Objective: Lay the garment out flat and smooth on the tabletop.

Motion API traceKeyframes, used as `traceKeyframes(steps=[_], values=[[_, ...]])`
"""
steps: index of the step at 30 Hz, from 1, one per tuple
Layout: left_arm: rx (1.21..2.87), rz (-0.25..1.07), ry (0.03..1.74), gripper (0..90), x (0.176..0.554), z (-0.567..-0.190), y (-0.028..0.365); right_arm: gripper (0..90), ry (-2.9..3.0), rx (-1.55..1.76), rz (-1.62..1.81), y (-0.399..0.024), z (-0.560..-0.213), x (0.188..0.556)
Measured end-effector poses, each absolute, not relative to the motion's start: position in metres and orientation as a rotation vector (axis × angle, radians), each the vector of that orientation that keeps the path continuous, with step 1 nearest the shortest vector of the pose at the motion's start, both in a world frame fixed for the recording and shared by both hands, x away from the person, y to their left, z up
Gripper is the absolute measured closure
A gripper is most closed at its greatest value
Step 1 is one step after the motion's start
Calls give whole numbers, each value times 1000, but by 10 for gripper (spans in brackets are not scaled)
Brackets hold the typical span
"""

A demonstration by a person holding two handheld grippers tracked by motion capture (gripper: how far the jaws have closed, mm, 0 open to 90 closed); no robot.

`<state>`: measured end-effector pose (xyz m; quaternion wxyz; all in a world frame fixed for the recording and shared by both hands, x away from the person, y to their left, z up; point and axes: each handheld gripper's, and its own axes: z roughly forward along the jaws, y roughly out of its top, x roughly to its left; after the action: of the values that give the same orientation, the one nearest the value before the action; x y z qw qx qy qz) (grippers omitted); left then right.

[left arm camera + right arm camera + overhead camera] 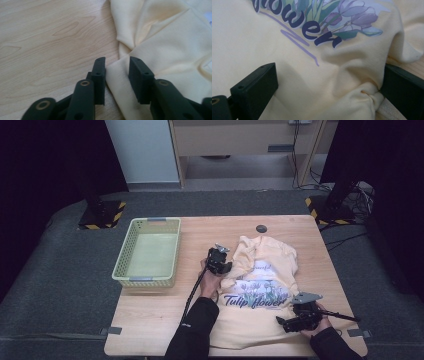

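Note:
A pale yellow T-shirt (260, 285) printed with "Tulip flower" lies crumpled on the wooden table (150, 320), right of centre. My left gripper (221, 259) is at the shirt's left edge. In the left gripper view its jaws (117, 67) stand a little apart, with the shirt's edge (170, 50) lying flat between them. My right gripper (281, 322) lies at the shirt's near right part. Its jaws (329, 75) stand wide apart over the printed front (287, 75), and a bunched fold of cloth lies against the right-hand jaw.
A light green plastic basket (122, 255) stands at the table's left side with nothing in it. A small black round disc (261, 228) sits near the far edge. Bare wood (50, 37) lies between the basket and the shirt.

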<state>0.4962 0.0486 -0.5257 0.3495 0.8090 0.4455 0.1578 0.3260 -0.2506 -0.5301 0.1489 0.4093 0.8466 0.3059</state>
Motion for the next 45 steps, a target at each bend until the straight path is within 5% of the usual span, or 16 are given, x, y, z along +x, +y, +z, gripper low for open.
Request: traceKeyframes(steps=[7, 16, 30, 35, 38, 45], values=[[2061, 343, 1178, 836, 497, -526, 53, 33, 2436, 1174, 880, -251, -530, 326], [2007, 361, 1188, 869, 497, -505, 65, 33, 2436, 1173, 880, -251, -530, 326], [2033, 804, 1366, 870, 492, -445, 137, 33, 2434, 1176, 881, -250, -530, 326], [2047, 829, 1427, 859, 492, -449, 147, 32, 2435, 1179, 880, -250, -530, 326], [2037, 841, 1445, 805, 492, -450, 149, 33, 2435, 1182, 880, -250, -530, 326], [1988, 889, 1421, 508, 485, -438, 150, 38, 2432, 1197, 884, -254, -523, 326]])
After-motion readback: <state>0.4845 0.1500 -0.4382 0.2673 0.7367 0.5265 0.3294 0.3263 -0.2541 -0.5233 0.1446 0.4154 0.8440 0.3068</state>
